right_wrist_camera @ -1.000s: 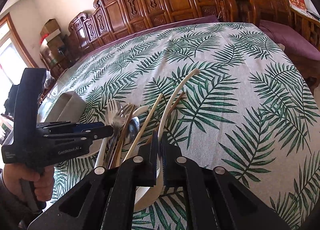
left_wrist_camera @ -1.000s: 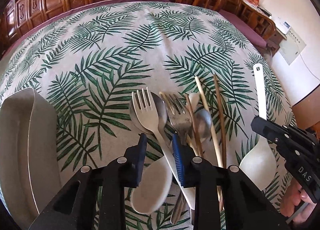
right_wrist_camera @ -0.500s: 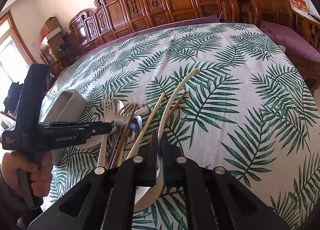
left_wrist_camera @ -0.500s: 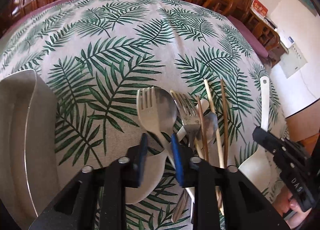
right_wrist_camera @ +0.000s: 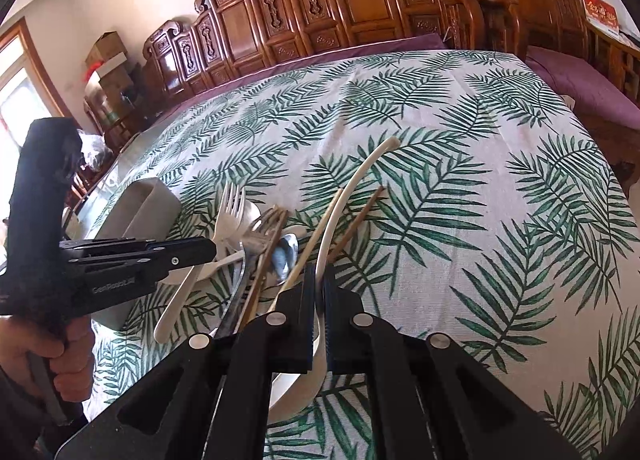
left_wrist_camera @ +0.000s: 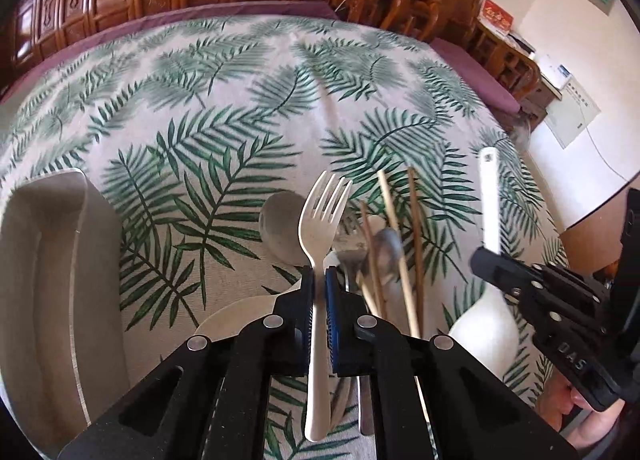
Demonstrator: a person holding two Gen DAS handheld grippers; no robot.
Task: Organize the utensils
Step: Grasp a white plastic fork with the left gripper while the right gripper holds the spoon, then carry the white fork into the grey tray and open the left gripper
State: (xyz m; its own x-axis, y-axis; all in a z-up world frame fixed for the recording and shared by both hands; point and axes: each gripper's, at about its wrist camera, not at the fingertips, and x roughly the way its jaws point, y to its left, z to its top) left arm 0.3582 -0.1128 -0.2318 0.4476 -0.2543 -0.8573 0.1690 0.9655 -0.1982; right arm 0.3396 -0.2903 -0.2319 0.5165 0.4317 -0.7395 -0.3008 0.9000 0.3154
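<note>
The left tongs (left_wrist_camera: 320, 280) have just been closing, and now their blue pads press on the handle of a cream plastic fork (left_wrist_camera: 322, 236). The fork stands up from between the pads with its prongs pointing away from the camera. In the right wrist view it hangs tilted from the tongs, with its handle end clear of the leaf-printed cloth (right_wrist_camera: 460, 200) that covers the counter.

The right tongs (right_wrist_camera: 318, 288) are closed on the thin curved handle of a white spoon (right_wrist_camera: 352, 188). Its bowl lies near the camera under the tongs, and the handle runs away across the cloth.

The other utensils lie together on the counter between the two tongs: a metal fork (right_wrist_camera: 264, 224), a metal spoon (right_wrist_camera: 286, 250), a pale chopstick (right_wrist_camera: 316, 238) and a dark chopstick (right_wrist_camera: 356, 220). A second white spoon (left_wrist_camera: 244, 312) lies under the left tongs, and a grey spoon bowl (left_wrist_camera: 280, 224) shows behind the cream fork.

A grey tray (left_wrist_camera: 44, 280) stands on the counter at the left side of the pile, near it but not touching. A person's hand (right_wrist_camera: 52, 356) grips the handle of the left tongs.
</note>
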